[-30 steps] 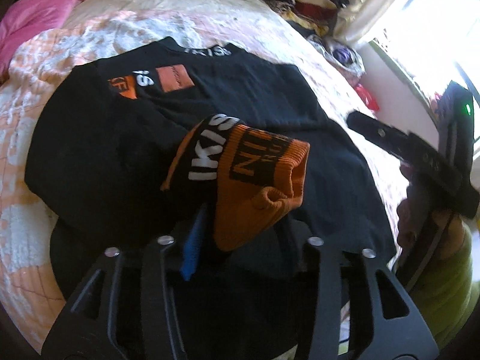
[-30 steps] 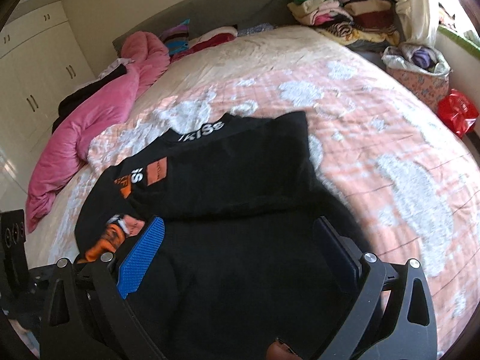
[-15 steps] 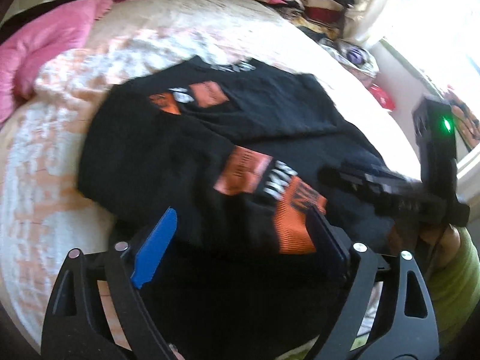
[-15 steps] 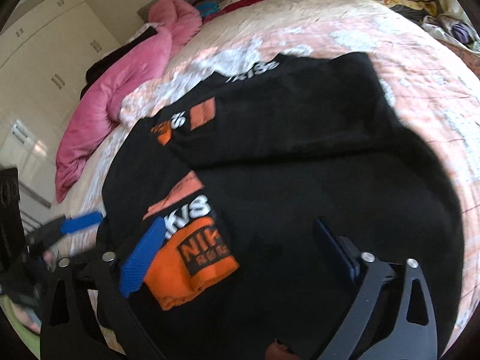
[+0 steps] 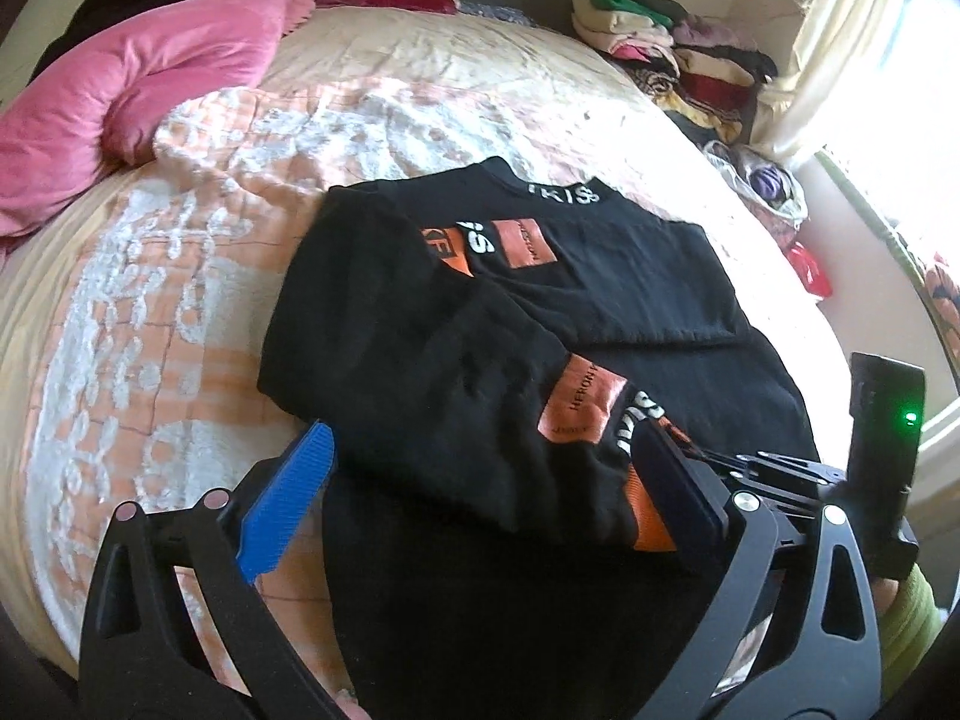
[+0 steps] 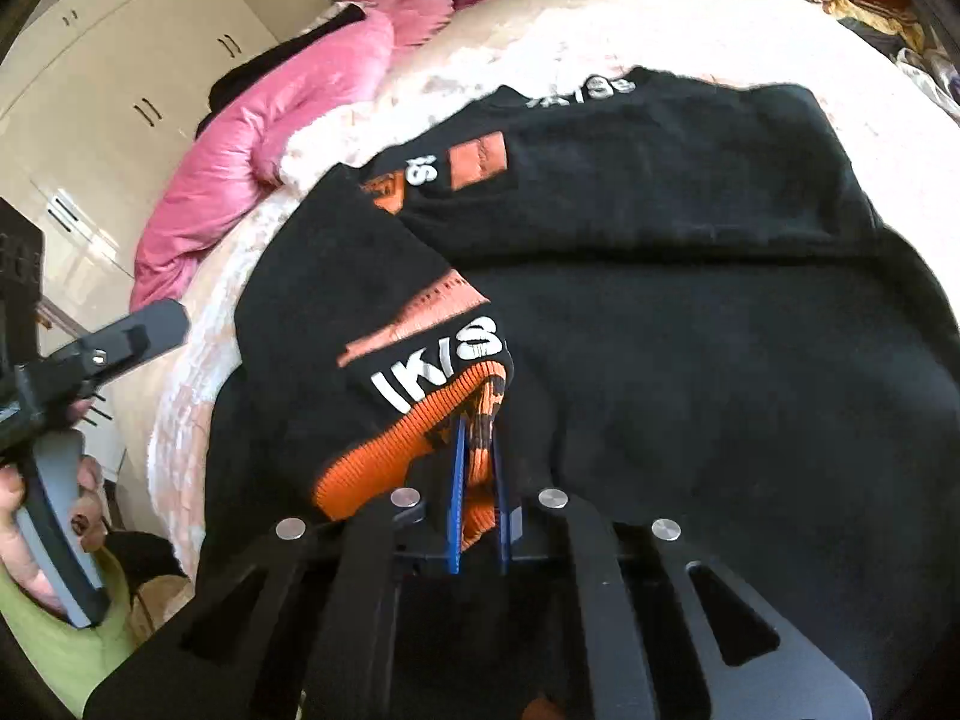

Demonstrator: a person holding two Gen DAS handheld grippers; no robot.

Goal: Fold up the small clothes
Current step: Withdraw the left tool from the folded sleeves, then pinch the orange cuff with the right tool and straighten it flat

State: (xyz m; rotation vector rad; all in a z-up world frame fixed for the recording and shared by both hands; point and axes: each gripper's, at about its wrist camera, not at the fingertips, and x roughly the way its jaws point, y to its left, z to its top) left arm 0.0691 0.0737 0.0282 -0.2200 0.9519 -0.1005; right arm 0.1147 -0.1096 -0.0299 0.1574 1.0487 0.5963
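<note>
A black sweatshirt (image 5: 600, 276) with orange patches and white lettering lies flat on the bed, one sleeve folded across its body. In the right wrist view my right gripper (image 6: 477, 420) is shut on that sleeve's orange ribbed cuff (image 6: 408, 438), which is pinched between the blue pads. My left gripper (image 5: 483, 438) hovers over the same sleeve with its jaws opening wide; the pads touch nothing. The right gripper (image 5: 750, 459) shows low at the right of the left wrist view. The left gripper (image 6: 162, 324) shows at the left edge of the right wrist view, held by a hand.
The sweatshirt (image 6: 660, 228) rests on a peach and white quilt (image 5: 150, 300). A pink duvet (image 5: 138, 78) is bunched at the bed's far left. Stacks of folded clothes (image 5: 678, 54) sit by the window, with a red bag (image 5: 810, 270) below. White wardrobe doors (image 6: 120, 60) stand behind.
My left gripper let go of the orange cuff, opened and drew back. The sleeve dropped across the sweatshirt. My right gripper came down and shut on the cuff.
</note>
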